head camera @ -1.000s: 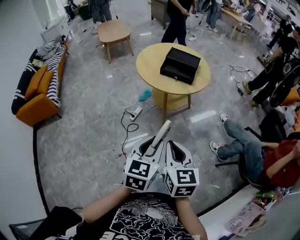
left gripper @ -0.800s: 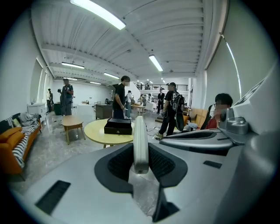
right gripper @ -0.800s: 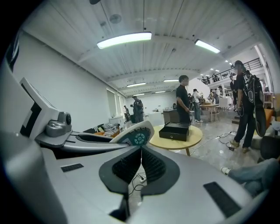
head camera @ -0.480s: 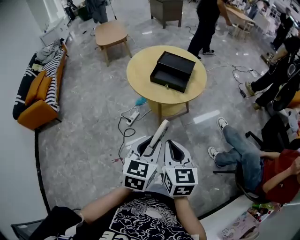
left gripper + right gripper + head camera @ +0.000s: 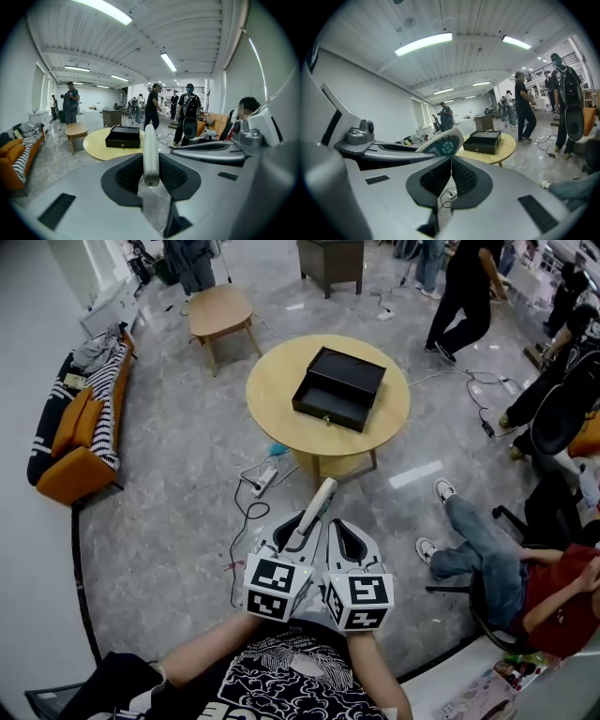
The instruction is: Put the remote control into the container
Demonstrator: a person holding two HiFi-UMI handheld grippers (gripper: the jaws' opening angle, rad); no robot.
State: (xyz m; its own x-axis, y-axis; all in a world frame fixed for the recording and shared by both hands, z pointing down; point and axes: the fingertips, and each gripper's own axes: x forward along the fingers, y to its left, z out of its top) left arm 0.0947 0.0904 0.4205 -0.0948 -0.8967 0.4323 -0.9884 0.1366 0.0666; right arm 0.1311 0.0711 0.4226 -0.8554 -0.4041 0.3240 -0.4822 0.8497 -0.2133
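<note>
My left gripper [image 5: 298,538] is shut on a long white remote control [image 5: 315,510], which sticks out forward past the jaws; in the left gripper view the remote control [image 5: 150,154] stands edge-on between the black pads. My right gripper [image 5: 349,542] is shut with nothing in it, held close beside the left one; its pads meet in the right gripper view [image 5: 451,174], where the remote control [image 5: 443,143] shows its buttons at the left. The container, an open black box [image 5: 338,388], lies on a round wooden table [image 5: 272,395] ahead, also seen as the box [image 5: 123,137] and box [image 5: 482,141].
A power strip and cables [image 5: 262,473] lie on the floor before the table. A seated person's legs [image 5: 473,531] stretch out at the right. An orange sofa [image 5: 77,437] is at the left, a small wooden table [image 5: 219,309] behind. People walk beyond the round table.
The round table and black box have shifted left and slightly nearer in the head view. A walking person moved rightward behind it. Both grippers keep the same pose and grip.
</note>
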